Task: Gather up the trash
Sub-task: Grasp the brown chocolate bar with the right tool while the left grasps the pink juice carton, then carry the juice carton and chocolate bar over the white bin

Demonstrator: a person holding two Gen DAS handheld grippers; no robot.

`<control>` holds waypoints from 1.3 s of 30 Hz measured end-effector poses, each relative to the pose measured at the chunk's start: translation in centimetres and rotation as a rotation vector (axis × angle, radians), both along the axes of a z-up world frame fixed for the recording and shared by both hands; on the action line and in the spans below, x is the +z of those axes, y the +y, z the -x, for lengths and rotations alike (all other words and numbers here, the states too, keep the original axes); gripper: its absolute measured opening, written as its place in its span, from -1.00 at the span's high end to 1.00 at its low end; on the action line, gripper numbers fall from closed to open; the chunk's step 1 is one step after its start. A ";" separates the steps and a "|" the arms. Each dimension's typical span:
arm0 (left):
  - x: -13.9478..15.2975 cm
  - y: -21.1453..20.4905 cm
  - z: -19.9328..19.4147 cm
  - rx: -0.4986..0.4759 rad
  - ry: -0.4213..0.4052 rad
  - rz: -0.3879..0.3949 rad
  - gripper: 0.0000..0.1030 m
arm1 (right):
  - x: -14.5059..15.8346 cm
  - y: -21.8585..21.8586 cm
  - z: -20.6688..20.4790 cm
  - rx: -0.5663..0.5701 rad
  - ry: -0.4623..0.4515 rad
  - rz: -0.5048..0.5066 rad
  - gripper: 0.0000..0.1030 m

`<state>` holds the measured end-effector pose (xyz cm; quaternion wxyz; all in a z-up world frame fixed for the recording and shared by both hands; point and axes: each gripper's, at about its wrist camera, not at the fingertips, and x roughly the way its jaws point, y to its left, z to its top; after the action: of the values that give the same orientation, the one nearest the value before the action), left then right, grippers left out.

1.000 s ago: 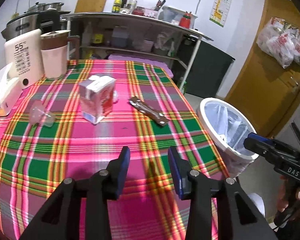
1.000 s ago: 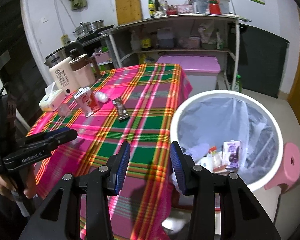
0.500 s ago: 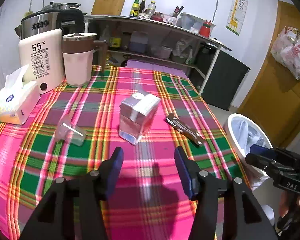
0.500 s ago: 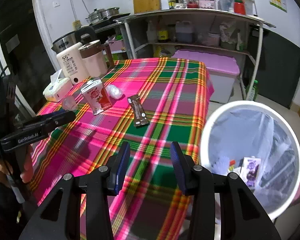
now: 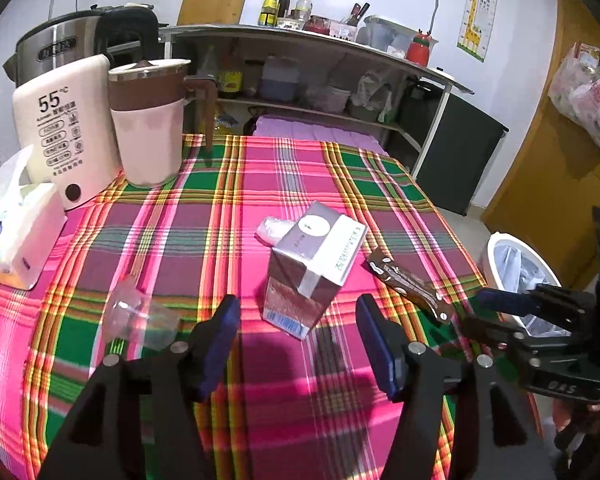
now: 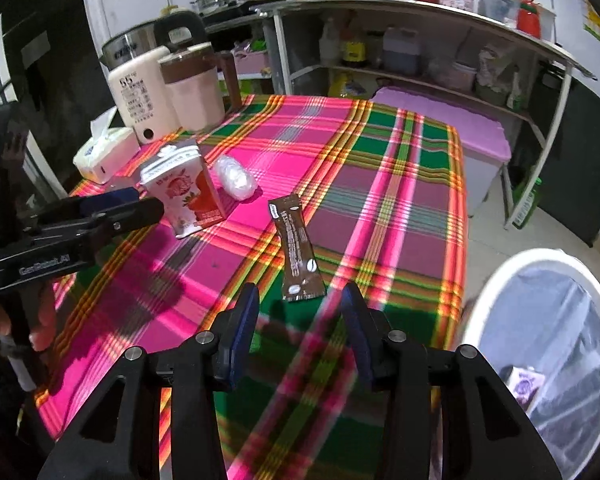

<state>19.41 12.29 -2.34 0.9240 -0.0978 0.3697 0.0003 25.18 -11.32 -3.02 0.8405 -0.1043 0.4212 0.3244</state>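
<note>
A strawberry milk carton (image 5: 314,270) stands on the plaid tablecloth (image 5: 228,208), just ahead of my open, empty left gripper (image 5: 296,336); it also shows in the right wrist view (image 6: 182,188). A brown snack wrapper (image 6: 296,246) lies flat just ahead of my open, empty right gripper (image 6: 300,328); it also shows in the left wrist view (image 5: 408,286). A crumpled clear plastic cup (image 5: 140,314) lies left of the carton. A clear plastic wad (image 6: 235,178) lies behind the carton. A white trash bin (image 6: 548,344) with a liner stands beside the table's right edge.
A tissue box (image 5: 14,236), a white appliance marked 55 (image 5: 66,128) and a pink-and-brown kettle (image 5: 148,124) stand at the table's far left. Shelving (image 5: 320,80) with bottles lines the wall behind. A purple box (image 6: 440,128) sits beyond the table.
Both grippers have moved forward over the table. The left has closed in on the carton and opened wider; the right has swung from the bin toward the brown wrapper.
</note>
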 end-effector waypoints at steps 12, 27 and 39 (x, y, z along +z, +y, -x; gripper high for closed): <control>-1.1 0.0 -2.3 -0.018 0.032 0.036 -0.16 | -2.1 2.6 -2.8 0.017 0.030 0.038 0.45; 1.2 -4.2 0.7 -0.045 -0.031 -0.004 0.29 | 0.0 -1.5 0.6 -0.063 0.014 -0.050 0.50; 3.6 -10.1 3.8 -0.130 -0.076 -0.008 0.29 | 2.9 -8.0 4.8 -0.182 -0.036 -0.115 0.50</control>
<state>15.64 2.19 1.28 0.9358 -0.0698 0.3399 -0.0617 20.36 -19.31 -0.17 0.8786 -0.0231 0.3942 0.2687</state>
